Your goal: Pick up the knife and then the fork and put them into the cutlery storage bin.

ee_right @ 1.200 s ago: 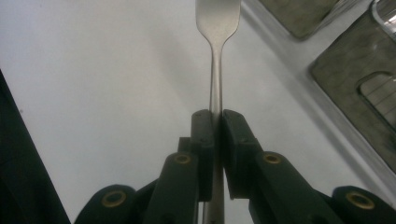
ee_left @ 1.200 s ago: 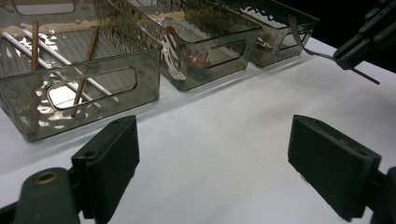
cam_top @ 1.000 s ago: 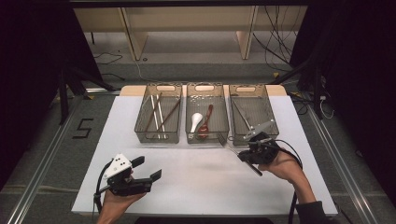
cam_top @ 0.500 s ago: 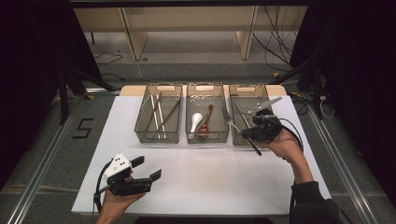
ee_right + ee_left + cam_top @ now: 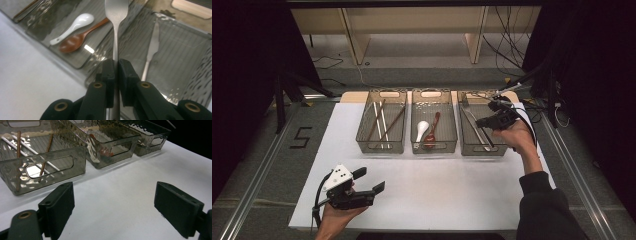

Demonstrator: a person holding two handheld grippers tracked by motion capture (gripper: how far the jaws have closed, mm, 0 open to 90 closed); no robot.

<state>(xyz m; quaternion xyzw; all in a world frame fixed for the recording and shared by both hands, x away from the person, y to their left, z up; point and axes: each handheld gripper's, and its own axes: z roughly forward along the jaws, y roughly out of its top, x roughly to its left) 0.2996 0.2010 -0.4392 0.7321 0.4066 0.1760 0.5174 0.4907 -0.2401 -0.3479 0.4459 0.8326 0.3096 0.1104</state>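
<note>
White tabletop carries three bins. Right gripper (image 5: 116, 66) pinches the fork (image 5: 115, 30) by its handle above the right bin (image 5: 462, 131), beside the knife (image 5: 150, 50). Left gripper (image 5: 373, 181) waits, jaws spread.

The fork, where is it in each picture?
High view: the fork sticks up at the far right, held by the right tongs over the right bin.
Right gripper view: top centre, handle pinched between the jaws.
Left gripper view: a thin tip at the top right corner, perhaps.
Shared landmark: the right bin.
</note>
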